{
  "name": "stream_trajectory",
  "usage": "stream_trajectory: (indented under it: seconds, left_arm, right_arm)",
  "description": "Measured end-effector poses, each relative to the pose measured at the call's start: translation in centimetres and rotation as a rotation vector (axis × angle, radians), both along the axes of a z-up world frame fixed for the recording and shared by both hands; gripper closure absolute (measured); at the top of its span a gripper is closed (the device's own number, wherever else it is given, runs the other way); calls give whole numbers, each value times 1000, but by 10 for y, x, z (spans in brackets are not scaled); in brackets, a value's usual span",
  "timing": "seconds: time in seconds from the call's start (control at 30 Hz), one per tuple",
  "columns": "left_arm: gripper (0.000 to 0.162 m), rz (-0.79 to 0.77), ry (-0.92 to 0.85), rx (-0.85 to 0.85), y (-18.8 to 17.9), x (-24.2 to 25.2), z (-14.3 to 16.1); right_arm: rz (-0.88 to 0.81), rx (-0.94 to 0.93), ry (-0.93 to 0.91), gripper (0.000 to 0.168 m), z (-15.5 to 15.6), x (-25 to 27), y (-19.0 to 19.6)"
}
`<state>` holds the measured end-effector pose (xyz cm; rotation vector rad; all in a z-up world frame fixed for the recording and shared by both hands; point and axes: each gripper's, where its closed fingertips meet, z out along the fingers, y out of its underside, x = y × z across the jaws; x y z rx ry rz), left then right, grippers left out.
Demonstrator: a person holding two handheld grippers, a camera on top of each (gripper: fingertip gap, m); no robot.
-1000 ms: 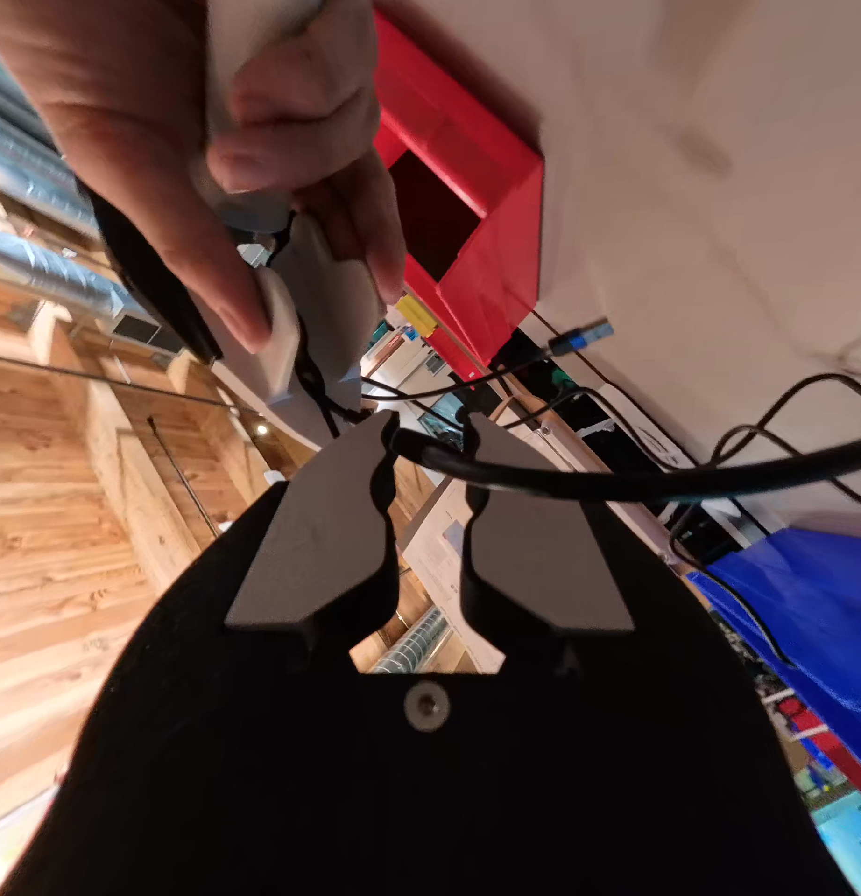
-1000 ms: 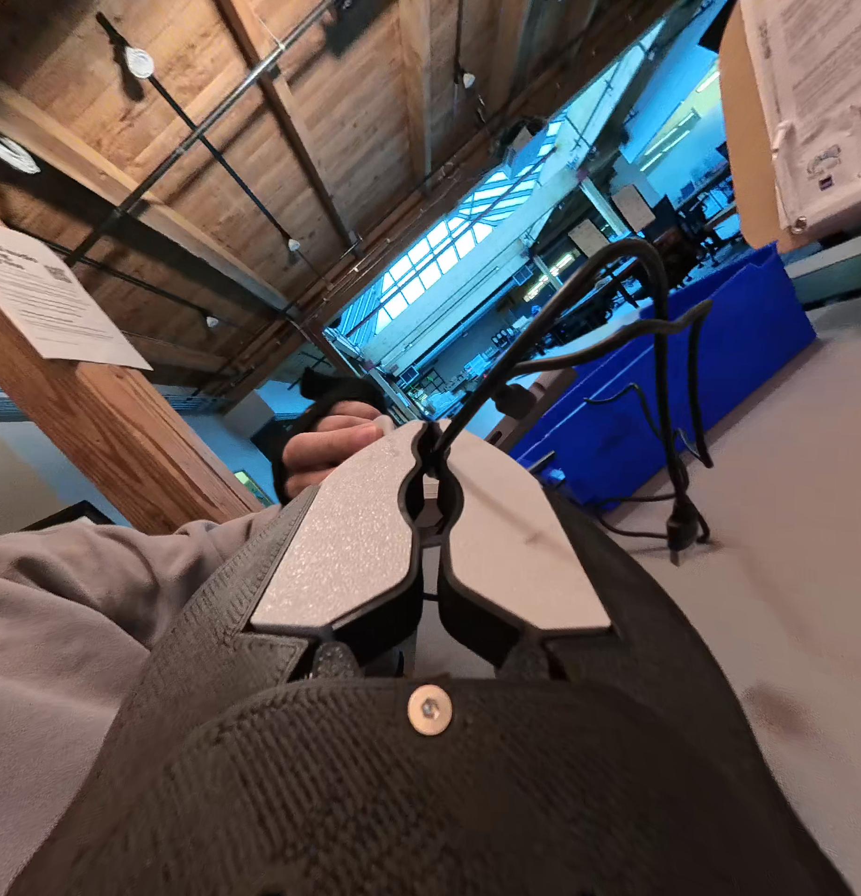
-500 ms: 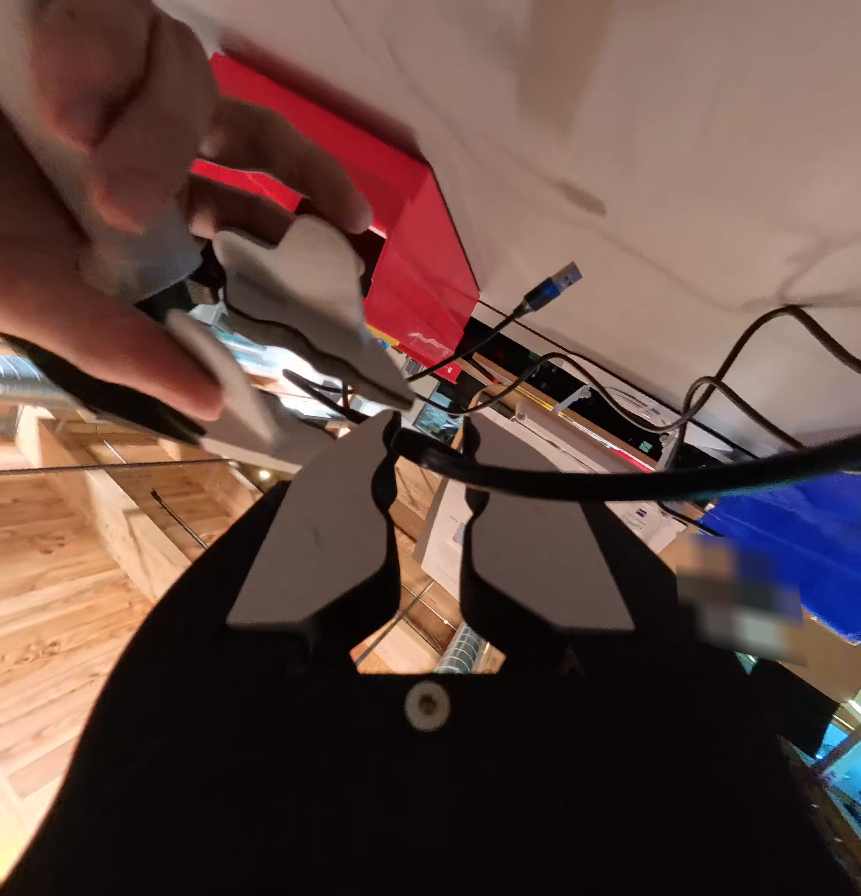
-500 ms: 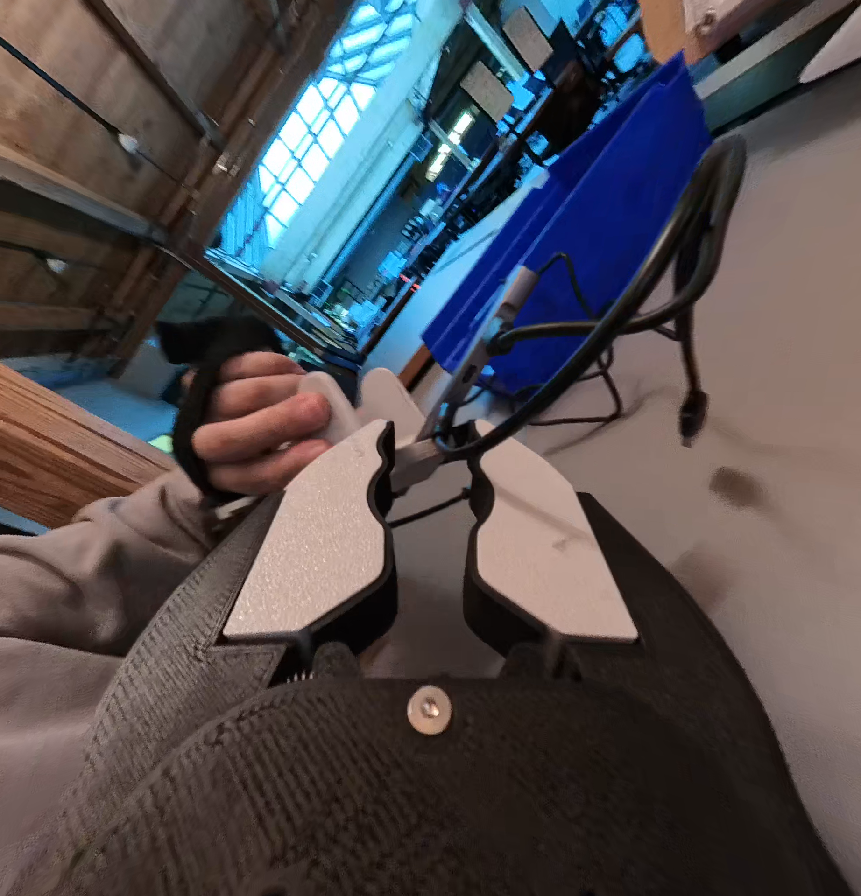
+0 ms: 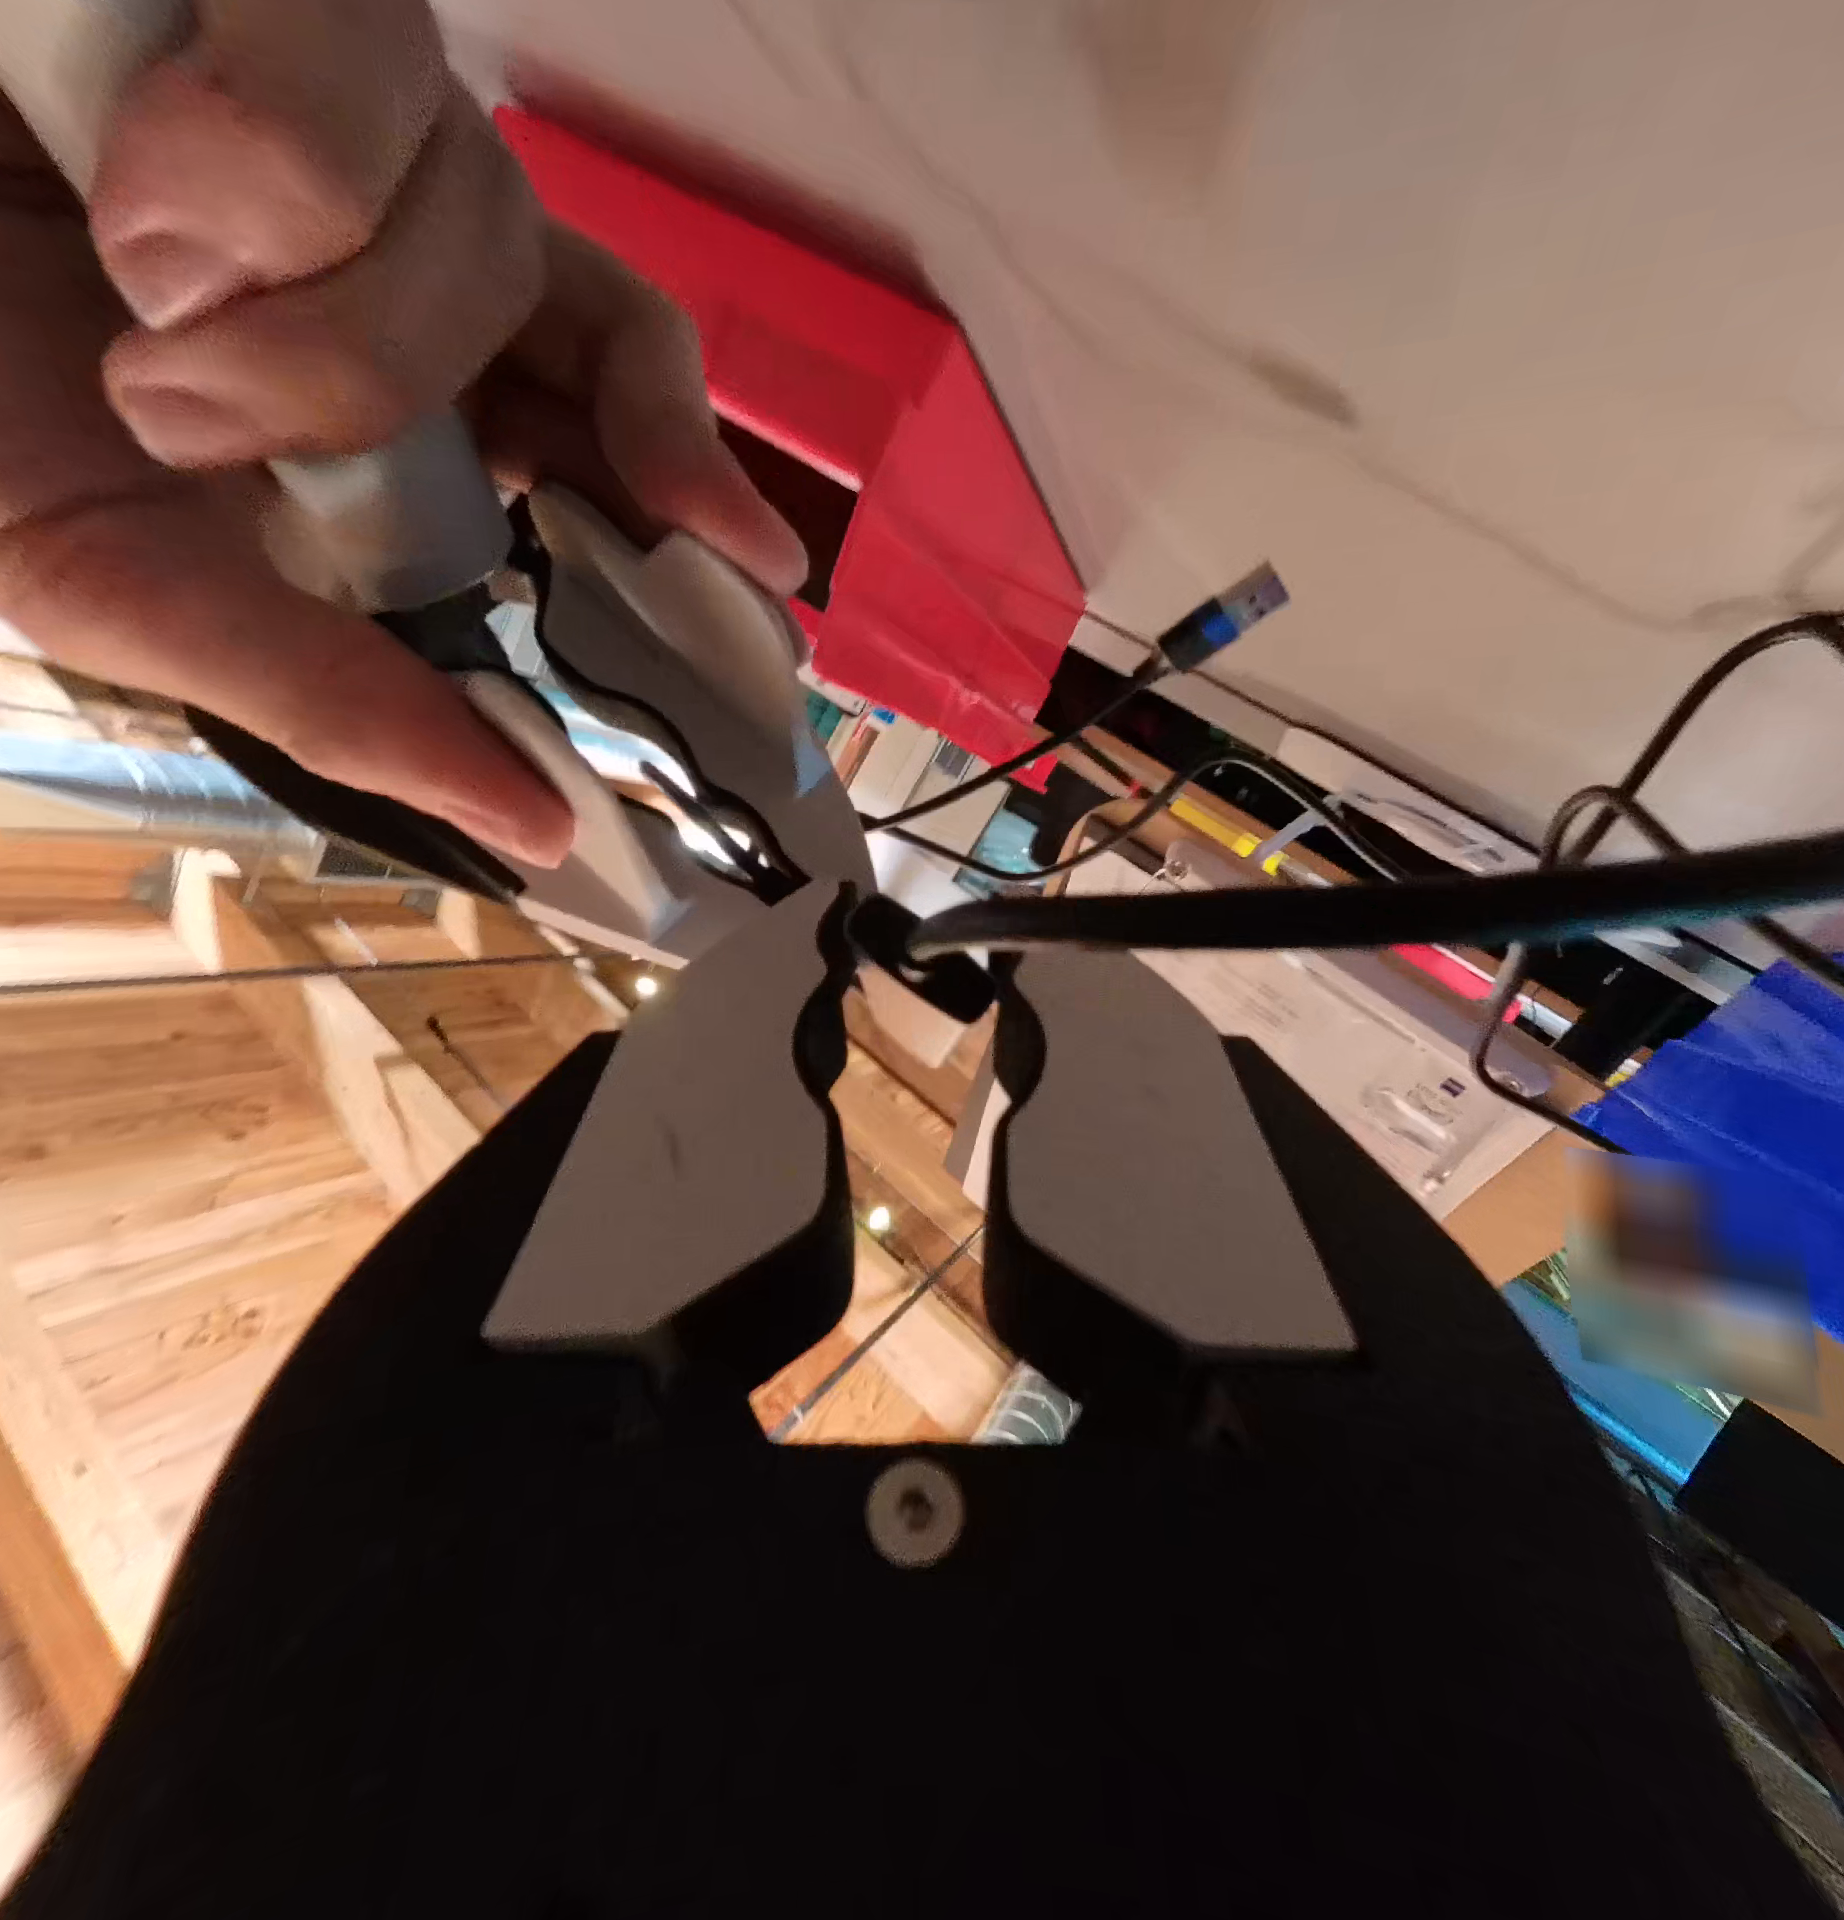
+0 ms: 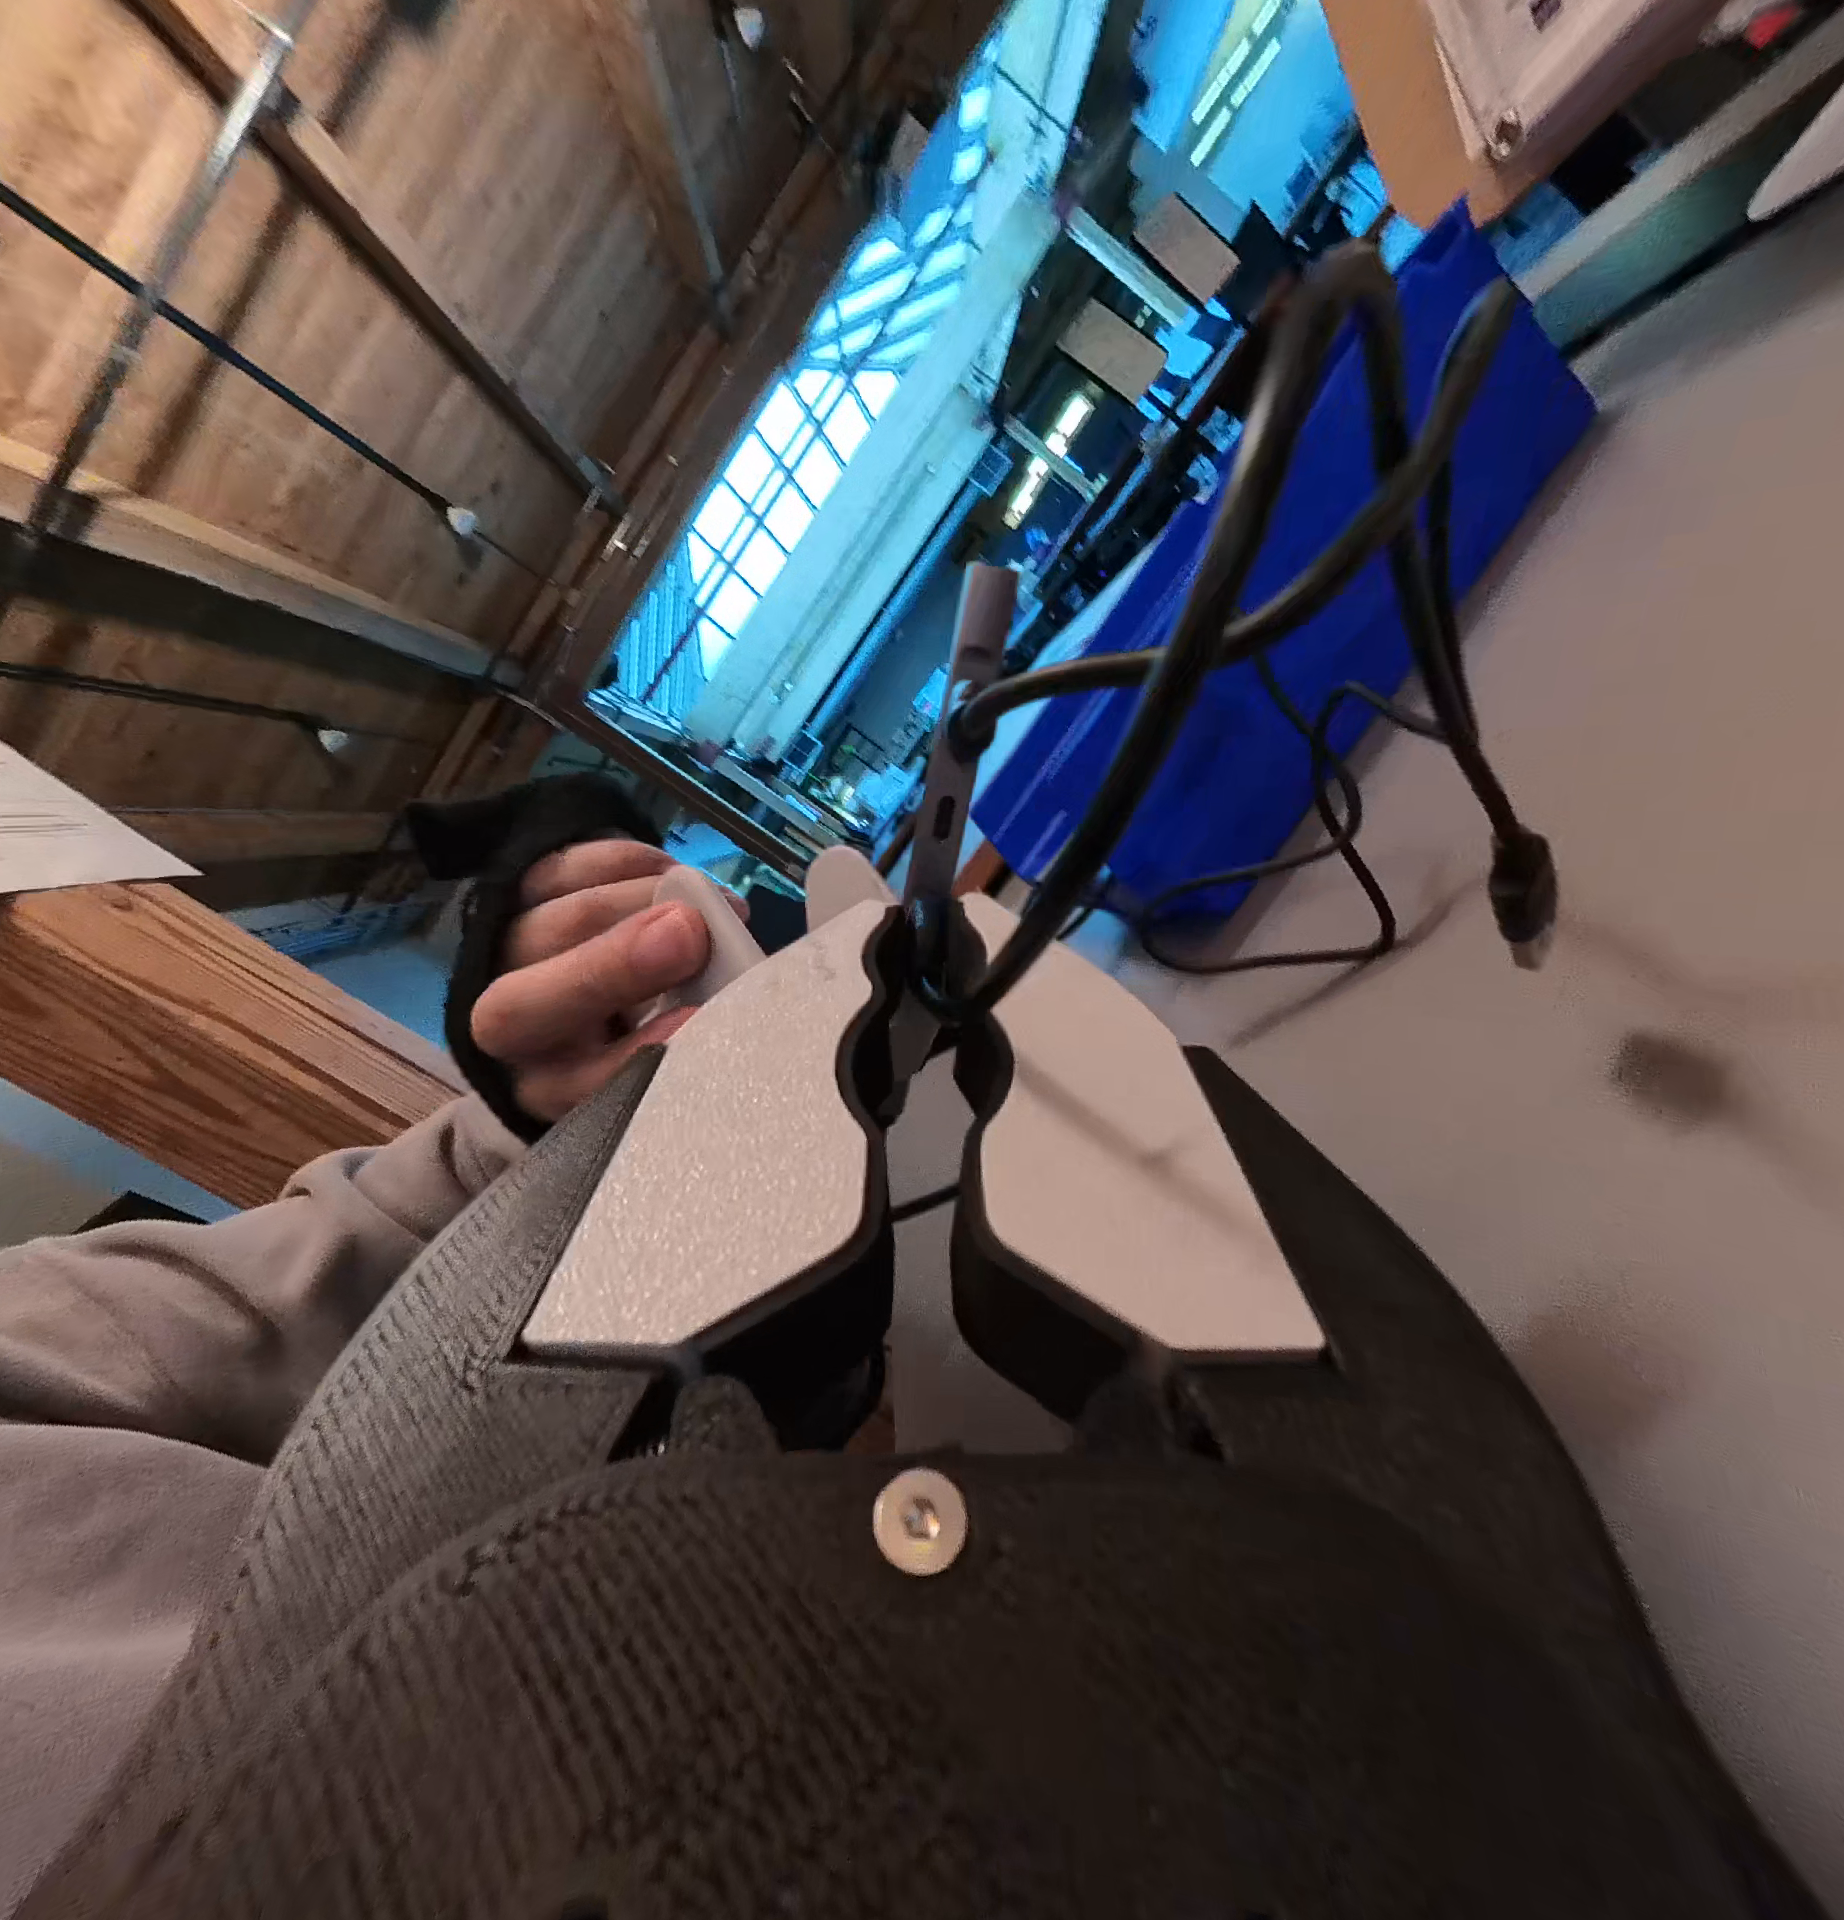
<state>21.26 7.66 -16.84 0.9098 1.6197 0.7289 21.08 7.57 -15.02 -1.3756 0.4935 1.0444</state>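
The left gripper [image 5: 913, 961], two pale grey finger plates on a black body, has its tips drawn in on the end of a thick black cable [image 5: 1417, 904], whose black plug end [image 5: 933, 971] sits pinched between them while the plates stay apart farther back; the cable runs away to the right of the fingers. Just beyond the left fingertip, touching or nearly touching it, is the tip of the right gripper [image 5: 783, 883], held by a bare hand [image 5: 274, 416] that fills the upper left of the left wrist view. In the right wrist view, the right gripper's [image 6: 928, 997] pale grey plates are closed on a slim, flat, dark grey adapter bar [image 6: 954, 769] that rises from between the tips, with the black cable looping away ahead and to the right. To the left of those fingers, the other hand [image 6: 575, 966], in a grey sleeve [image 6: 118, 1351] with a black strap across it, grips the left tool. Past the right gripper's tips, a blue plastic bin [image 6: 1261, 675] stands on the grey tabletop [image 6: 1676, 831], with a loose black plug [image 6: 1520, 894] hanging near it. Beyond the left gripper, a red plastic bin [image 5: 897, 499] and a blue-tipped USB plug [image 5: 1224, 618] show against the same surface.
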Motion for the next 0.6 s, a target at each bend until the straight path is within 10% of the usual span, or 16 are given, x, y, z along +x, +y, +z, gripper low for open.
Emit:
stream_trajectory:
  seconds: [0.27, 0.43, 0.6]
  left_arm:
    - [119, 118, -213, -333, 32, -7, 44]
    - [120, 577, -168, -1361, 63, -32, 41]
    - [112, 458, -35, -2227, 13, -26, 39]
  right_arm:
    - [-162, 130, 31, 161, 24, 39, -19]
    - [-248, 152, 105, 161, 24, 48, -20]
    - [-247, 164, 197, 161, 26, 29, -13]
